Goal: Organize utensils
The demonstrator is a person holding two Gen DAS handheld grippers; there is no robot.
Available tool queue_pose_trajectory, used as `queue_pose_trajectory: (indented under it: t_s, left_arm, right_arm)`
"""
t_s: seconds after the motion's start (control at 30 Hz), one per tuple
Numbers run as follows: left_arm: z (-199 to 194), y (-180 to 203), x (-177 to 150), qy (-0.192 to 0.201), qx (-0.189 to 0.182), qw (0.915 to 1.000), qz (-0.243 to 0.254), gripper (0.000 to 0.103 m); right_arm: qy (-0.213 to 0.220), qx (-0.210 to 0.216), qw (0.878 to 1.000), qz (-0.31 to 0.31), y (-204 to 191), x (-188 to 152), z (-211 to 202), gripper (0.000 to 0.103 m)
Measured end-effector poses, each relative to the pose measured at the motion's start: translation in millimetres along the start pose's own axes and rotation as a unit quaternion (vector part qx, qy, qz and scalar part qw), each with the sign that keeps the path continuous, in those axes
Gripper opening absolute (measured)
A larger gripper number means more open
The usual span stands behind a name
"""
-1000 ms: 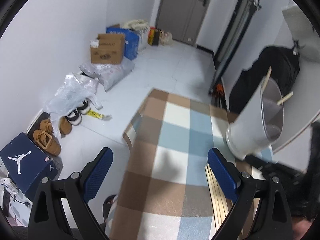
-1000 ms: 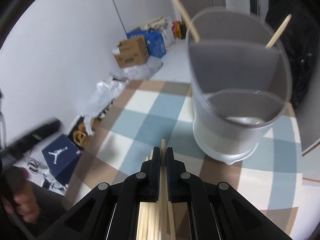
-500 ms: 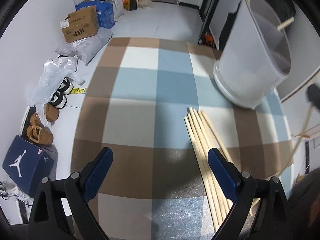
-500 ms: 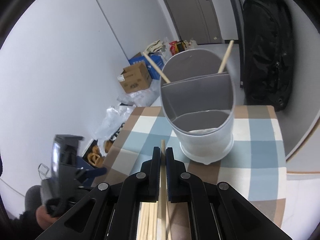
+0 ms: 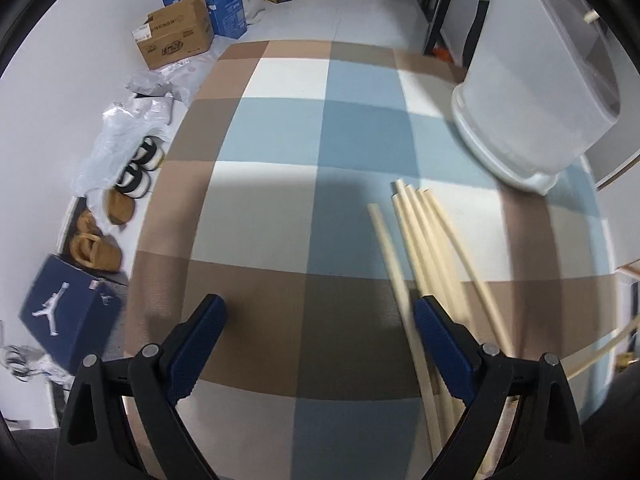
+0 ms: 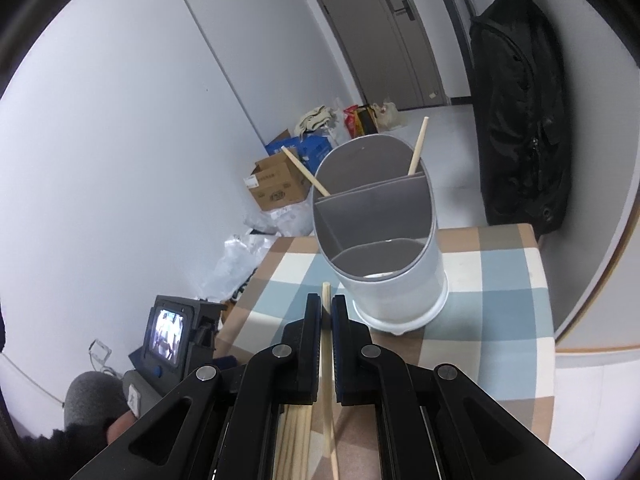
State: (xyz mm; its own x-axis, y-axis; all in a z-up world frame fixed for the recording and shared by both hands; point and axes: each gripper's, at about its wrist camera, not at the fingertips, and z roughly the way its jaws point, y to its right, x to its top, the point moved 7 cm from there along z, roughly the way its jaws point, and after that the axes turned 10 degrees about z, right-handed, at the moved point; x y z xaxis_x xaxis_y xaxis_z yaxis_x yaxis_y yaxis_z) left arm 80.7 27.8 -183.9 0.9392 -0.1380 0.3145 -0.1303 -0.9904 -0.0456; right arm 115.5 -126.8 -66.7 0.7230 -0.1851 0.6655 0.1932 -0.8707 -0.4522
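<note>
My right gripper [image 6: 326, 307] is shut on a single wooden chopstick [image 6: 327, 340], lifted above the checked tablecloth [image 6: 496, 280] and pointing toward the grey divided holder [image 6: 384, 248]. Two chopsticks [image 6: 306, 174] lean in the holder's back compartment. Several loose chopsticks [image 5: 424, 236] lie on the cloth in the left wrist view, just ahead of the right finger of my left gripper [image 5: 320, 320], which hangs open over the cloth with nothing between its pads. The holder [image 5: 536, 92] stands at the cloth's far right there.
Boxes [image 5: 176, 38], plastic bags and shoes [image 5: 96, 248] lie on the floor left of the table. A black bag [image 6: 520, 112] hangs behind the holder. The left hand-held gripper's body and screen [image 6: 168, 332] show at the lower left of the right wrist view.
My right gripper rose and drew back from the holder with the chopstick. My left gripper tipped downward and came over the cloth beside the loose chopsticks.
</note>
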Motion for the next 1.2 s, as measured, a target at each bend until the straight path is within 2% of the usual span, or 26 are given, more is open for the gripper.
queue_pose_trajectory:
  t_s: [0.23, 0.33, 0.47, 0.5, 0.53, 0.6, 0.63, 0.67, 0.7, 0.83, 0.93, 1.07, 1.2]
  left_arm:
    - [3.2, -2.4, 2.6, -0.002, 0.0, 1.0, -0.009, 0.093]
    - [3.9, -2.8, 8.6, 0.002, 0.001, 0.9999, -0.011, 0.084]
    - [4.2, -3.2, 19.1, 0.013, 0.004, 0.9998, -0.016, 0.063]
    - [4.0, -3.5, 20.5, 0.016, 0.005, 0.9997, -0.017, 0.053]
    - [3.7, -2.9, 22.9, 0.02, 0.005, 0.9996, -0.016, 0.048]
    - [3.4, -2.2, 25.8, 0.027, 0.004, 0.9995, -0.017, 0.024]
    - [3.6, -1.9, 26.3, 0.029, 0.004, 0.9994, -0.018, 0.018]
    - [4.1, -1.4, 26.8, 0.031, -0.002, 0.9993, -0.021, 0.006]
    - [4.3, -1.5, 27.2, 0.032, -0.007, 0.9992, -0.025, 0.003]
    - [2.5, -4.1, 28.8, 0.044, -0.029, 0.9974, -0.049, 0.001]
    - [-7.6, -5.8, 33.1, 0.068, -0.028, 0.9956, -0.058, 0.001]
    - [-34.0, -9.3, 39.3, 0.125, -0.044, 0.9885, -0.072, 0.001]
    - [-61.4, -14.4, 42.3, 0.181, -0.06, 0.9778, -0.087, 0.001]
  right_arm:
    - [0.005, 0.013, 1.0, 0.012, 8.0, 2.7, -9.5, 0.004]
    - [0.007, 0.015, 1.0, 0.013, 10.4, 3.4, -11.9, 0.004]
    - [0.007, 0.016, 1.0, 0.016, 13.3, 3.0, -14.8, 0.004]
    - [0.008, 0.016, 1.0, 0.016, 14.0, 2.9, -15.3, 0.004]
    - [0.008, 0.016, 1.0, 0.017, 14.8, 2.7, -15.8, 0.004]
    - [0.008, 0.016, 1.0, 0.017, 14.9, 3.4, -16.5, 0.004]
    - [0.009, 0.016, 1.0, 0.016, 15.4, 3.2, -17.3, 0.004]
    - [0.01, 0.015, 1.0, 0.016, 16.3, 3.6, -18.1, 0.004]
    - [0.012, 0.015, 1.0, 0.017, 17.2, 4.0, -19.1, 0.004]
    - [0.017, 0.014, 1.0, 0.022, 20.3, 5.1, -22.5, 0.004]
    - [0.023, 0.014, 0.999, 0.022, 19.3, 6.4, -25.1, 0.004]
    - [0.03, 0.013, 0.999, 0.015, 15.3, 6.8, -25.6, 0.004]
    - [0.033, 0.009, 0.999, 0.008, 10.2, 4.3, -25.9, 0.004]
